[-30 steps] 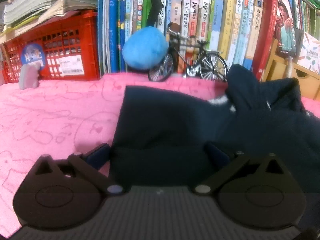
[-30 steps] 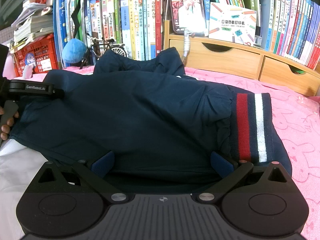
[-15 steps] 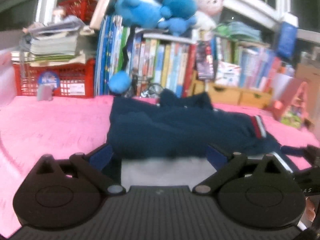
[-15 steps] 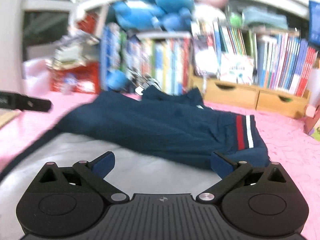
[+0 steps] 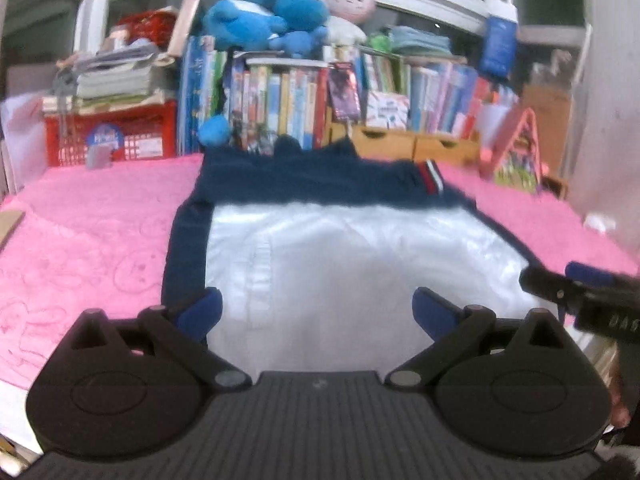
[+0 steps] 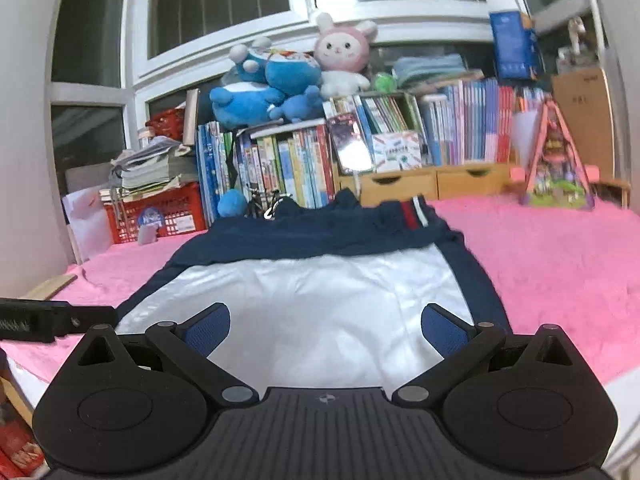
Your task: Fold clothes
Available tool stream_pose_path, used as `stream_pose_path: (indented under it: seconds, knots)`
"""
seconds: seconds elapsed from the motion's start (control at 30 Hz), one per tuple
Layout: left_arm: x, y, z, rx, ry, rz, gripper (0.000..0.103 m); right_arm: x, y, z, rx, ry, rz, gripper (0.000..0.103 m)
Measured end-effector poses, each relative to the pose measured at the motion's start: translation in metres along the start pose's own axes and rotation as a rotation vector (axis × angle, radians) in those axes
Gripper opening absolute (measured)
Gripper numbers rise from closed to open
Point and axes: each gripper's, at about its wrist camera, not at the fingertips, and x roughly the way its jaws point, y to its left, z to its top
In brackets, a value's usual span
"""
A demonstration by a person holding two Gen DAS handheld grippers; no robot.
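Right wrist: jacket (image 6: 304,304) just beyond splayed right gripper (image 6: 325,330).

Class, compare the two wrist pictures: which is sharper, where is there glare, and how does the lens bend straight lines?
Left wrist view: softer overall, the books smeared, and the jacket's white lining washed out by glare. Right wrist view: sharper on the plush toys, blurring towards the right edge; fisheye bows the window frames and darkens the corners.
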Motion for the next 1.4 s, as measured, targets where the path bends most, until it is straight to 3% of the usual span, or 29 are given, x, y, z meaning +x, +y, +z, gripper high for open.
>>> stream_pose_path:
  seconds: [0.17,0.4,0.57,0.97,1.17,1.4]
  knots:
    - [0.006,-0.004,-0.009,0.032,0.050,0.018,0.102,0.011,0.007,-0.008,-0.036,0.083,-0.017,0.103]
    - [0.022,0.006,-0.022,-0.024,0.146,0.024,0.102,0.024,0.020,-0.026,-0.104,0.176,-0.016,0.103]
    - [0.026,0.012,-0.026,-0.063,0.193,0.026,0.102,0.031,0.019,-0.028,-0.085,0.227,-0.020,0.103]
    - [0.025,0.018,-0.029,-0.091,0.216,0.047,0.102,0.029,0.023,-0.026,-0.107,0.242,-0.036,0.103]
    - [0.031,0.004,-0.032,0.018,0.204,0.106,0.103,0.037,0.029,-0.036,-0.172,0.249,-0.060,0.103]
    - [0.030,0.006,-0.032,0.019,0.207,0.101,0.103,0.036,0.028,-0.037,-0.172,0.249,-0.058,0.103]
